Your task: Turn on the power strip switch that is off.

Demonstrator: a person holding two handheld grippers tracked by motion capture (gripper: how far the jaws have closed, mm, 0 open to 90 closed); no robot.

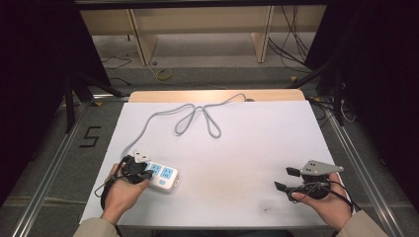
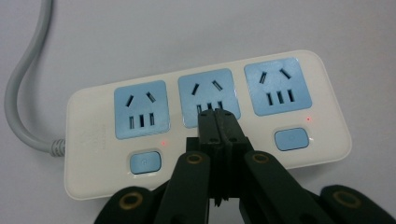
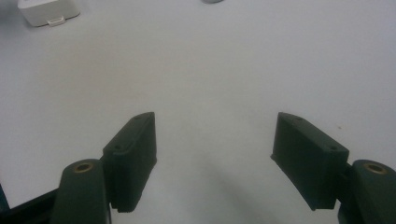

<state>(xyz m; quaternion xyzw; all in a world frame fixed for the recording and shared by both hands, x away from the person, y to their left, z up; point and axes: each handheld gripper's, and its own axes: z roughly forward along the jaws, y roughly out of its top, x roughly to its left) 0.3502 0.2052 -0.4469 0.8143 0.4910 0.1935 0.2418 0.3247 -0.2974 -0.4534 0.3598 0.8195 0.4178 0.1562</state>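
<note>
The power strip [image 1: 162, 176] lies at the near left of the worktop [image 1: 237, 148], long axis running left to right and angled slightly toward the near edge. The left tongs [image 2: 217, 113] are pressed together with nothing between them, their tips poised over the middle socket [image 2: 208, 97], just above its switch row. The right tongs [image 1: 285, 178] stand wide and empty, well apart at the near right; the left hand [image 1: 121, 190] is clearly nearer. The strip is white, with three blue sockets, blue buttons, small red lamps lit, and a grey cable [image 1: 197, 111] trailing to the far edge.
</note>
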